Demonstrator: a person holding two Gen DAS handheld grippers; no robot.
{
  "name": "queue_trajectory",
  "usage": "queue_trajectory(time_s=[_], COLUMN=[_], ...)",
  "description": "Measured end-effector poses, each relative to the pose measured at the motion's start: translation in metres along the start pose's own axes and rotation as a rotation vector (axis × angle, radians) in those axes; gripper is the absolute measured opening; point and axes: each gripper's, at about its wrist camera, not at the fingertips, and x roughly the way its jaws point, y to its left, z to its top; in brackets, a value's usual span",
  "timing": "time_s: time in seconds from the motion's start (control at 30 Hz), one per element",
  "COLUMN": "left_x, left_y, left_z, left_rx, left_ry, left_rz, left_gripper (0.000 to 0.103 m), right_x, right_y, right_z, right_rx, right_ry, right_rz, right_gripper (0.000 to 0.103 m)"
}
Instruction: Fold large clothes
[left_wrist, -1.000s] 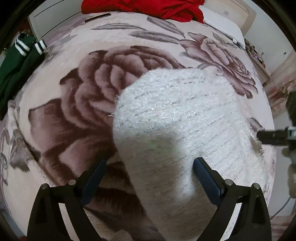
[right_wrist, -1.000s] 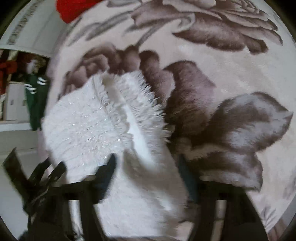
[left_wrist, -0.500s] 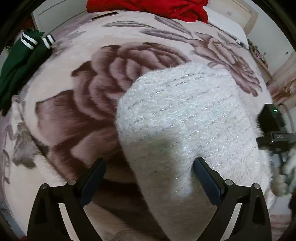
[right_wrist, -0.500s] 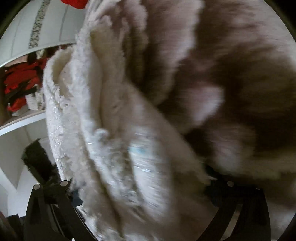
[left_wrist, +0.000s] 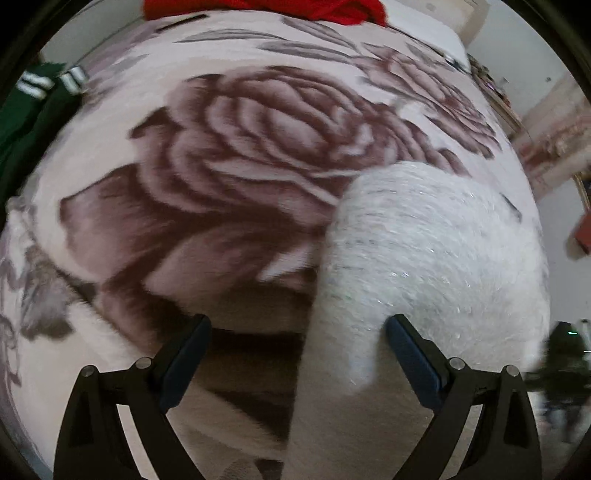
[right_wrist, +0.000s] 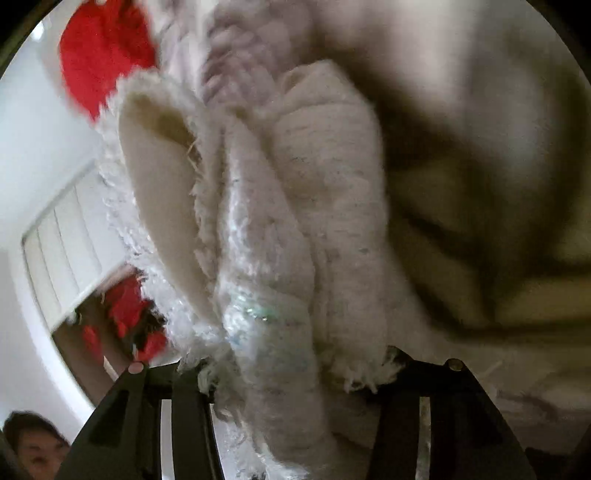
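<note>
A white fuzzy sweater, shot through with glinting thread, is lying folded on the bed, on top of a plush blanket printed with big brownish roses. In the left wrist view it is sitting toward the bed's near right side, its right portion reaching almost to the bed's right edge. The left gripper is hanging over the sweater's near left edge with its jaws standing wide apart; the blue pads are not pressing on anything, though one is sitting just over the knit and the other over bare blanket.

The right gripper is coming in low at the sweater's side, and its jaws are closing with a thick bundle of stacked sweater layers between them. The fingertips are buried in the fluff, so I cannot tell whether the pads are already biting.

A red garment is lying at the far edge of the bed, and a dark green garment with white stripes is draping off the far left corner.
</note>
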Motion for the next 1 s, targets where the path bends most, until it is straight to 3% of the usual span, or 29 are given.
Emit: queue_trajectory(time_s=[0.03,0.1,0.2,0.3,0.37,0.43,0.53,0.63,0.67,0.7,0.73,0.8,0.9,1.0], left_x=[0.0,-0.005,-0.008,-0.008,-0.007,-0.007,-0.006,-0.006,-0.006,-0.006,-0.007,-0.011,-0.022,-0.02], left_y=[-0.006,-0.024,-0.038,-0.034,-0.028,-0.023,-0.02,-0.019,-0.02,-0.02,-0.021,-0.021,-0.027,-0.037], left_z=[0.0,-0.002,-0.006,-0.007,-0.009,-0.012,-0.015,-0.017,-0.017,-0.017,-0.016,-0.017,-0.02,-0.024], left_rx=[0.009,0.06,0.108,0.1,0.064,0.034,-0.001,-0.016,-0.015,-0.011,-0.007,0.001,0.027,0.082], left_ry=[-0.005,-0.029,-0.056,-0.066,-0.062,-0.06,-0.055,-0.049,-0.046,-0.04,-0.035,-0.024,-0.022,-0.018], left_rz=[-0.004,0.023,0.095,0.097,0.079,0.063,0.049,0.044,0.048,0.059,0.063,0.045,-0.002,0.001], left_gripper=[0.098,0.098,0.098,0.098,0.098,0.098,0.098,0.098,0.098,0.098,0.098,0.098,0.098,0.098], right_x=[-0.005,-0.013,-0.041,-0.074,-0.089,-0.09,-0.056,-0.011,-0.004,0.01,0.018,0.016,-0.016,-0.065], right_y=[-0.014,-0.019,0.003,0.046,0.084,0.118,0.152,0.152,0.138,0.132,0.131,0.142,0.165,0.179], right_z=[0.007,0.019,0.026,0.023,0.014,0.009,0.0,0.033,0.029,0.034,0.036,0.022,-0.008,-0.017], right_rx=[-0.014,-0.049,-0.113,-0.228,-0.324,-0.393,-0.483,-0.47,-0.447,-0.419,-0.411,-0.439,-0.501,-0.532], right_ry=[-0.03,-0.02,-0.019,-0.09,-0.15,-0.157,-0.097,-0.046,-0.039,-0.039,-0.043,-0.087,-0.184,-0.309], right_rz=[-0.084,-0.171,-0.231,-0.382,-0.38,-0.339,-0.269,-0.305,-0.304,-0.288,-0.293,-0.289,-0.301,-0.355], right_gripper=[0.062,0.079,0.079,0.079,0.079,0.079,0.079,0.079,0.072,0.037,0.02,0.01,0.008,0.006])
